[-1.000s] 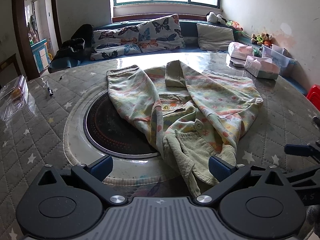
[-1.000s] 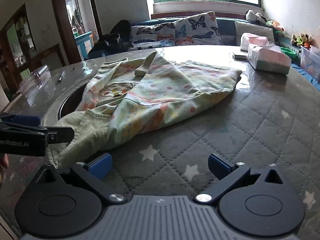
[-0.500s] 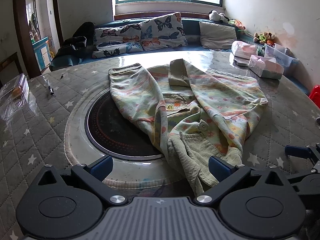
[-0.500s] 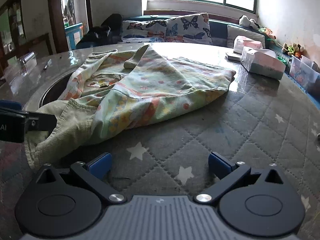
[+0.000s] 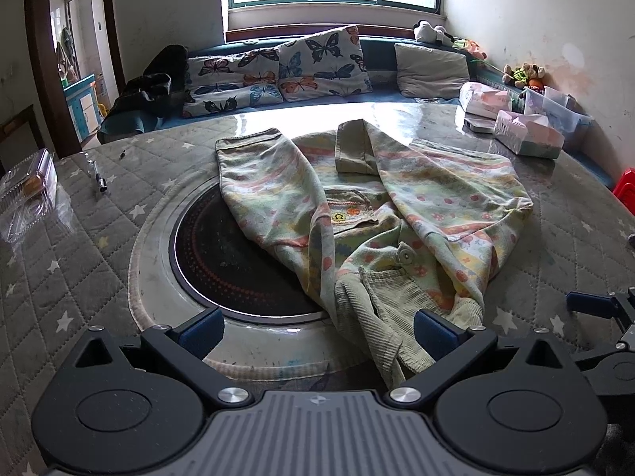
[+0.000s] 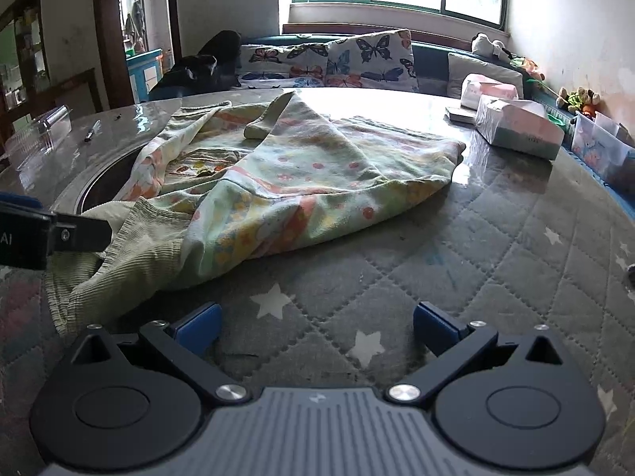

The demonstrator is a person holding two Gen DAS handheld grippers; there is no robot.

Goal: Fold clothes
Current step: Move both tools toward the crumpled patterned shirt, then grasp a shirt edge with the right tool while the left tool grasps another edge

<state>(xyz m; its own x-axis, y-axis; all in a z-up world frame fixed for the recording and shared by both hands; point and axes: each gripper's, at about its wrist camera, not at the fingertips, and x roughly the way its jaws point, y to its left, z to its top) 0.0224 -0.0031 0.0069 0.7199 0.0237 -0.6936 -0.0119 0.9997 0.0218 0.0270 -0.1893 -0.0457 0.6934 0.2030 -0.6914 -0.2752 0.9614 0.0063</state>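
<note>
Pastel-printed jacket (image 5: 397, 214) lies crumpled on the quilted table (image 5: 79, 269), long axis running away from both wide-open, empty grippers, its ribbed hem (image 5: 381, 317) nearest, between the left gripper (image 5: 317, 327) fingers, left of the right gripper (image 6: 317, 323).

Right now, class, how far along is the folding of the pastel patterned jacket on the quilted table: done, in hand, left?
Done: the pastel patterned jacket lies partly gathered, both sleeves crossed over its front. In hand: nothing; the left gripper is open with the ribbed hem between its fingers, and the right gripper is open over the quilted table. Left: grasping, smoothing, the final folds.
</note>
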